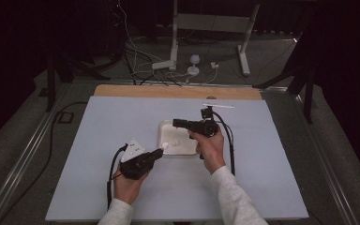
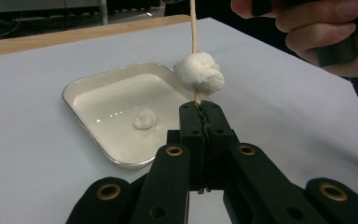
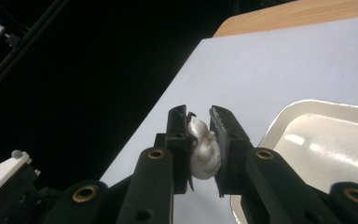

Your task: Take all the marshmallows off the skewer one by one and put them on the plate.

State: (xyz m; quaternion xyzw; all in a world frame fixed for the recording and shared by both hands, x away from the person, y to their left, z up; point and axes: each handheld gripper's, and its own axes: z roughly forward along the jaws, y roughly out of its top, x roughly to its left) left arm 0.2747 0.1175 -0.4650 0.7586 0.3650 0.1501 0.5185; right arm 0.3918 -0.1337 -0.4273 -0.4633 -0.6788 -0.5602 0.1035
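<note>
Holding a wooden skewer (image 2: 195,28) upright at frame centre, left gripper (image 2: 200,109) jaws fully closed on its lower end; marshmallow (image 2: 199,71) threaded just above. Right gripper (image 3: 199,116), lower centre, clamps a second marshmallow (image 3: 204,151). White tray (image 2: 81,88) lies centre-left on the table (image 2: 28,154).

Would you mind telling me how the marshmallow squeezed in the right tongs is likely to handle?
The marshmallow looks soft: it bulges and creases between the right tongs, so it probably squashes easily. It likely weighs little. Its rumpled surface may be sticky, so it might cling when released.
</note>
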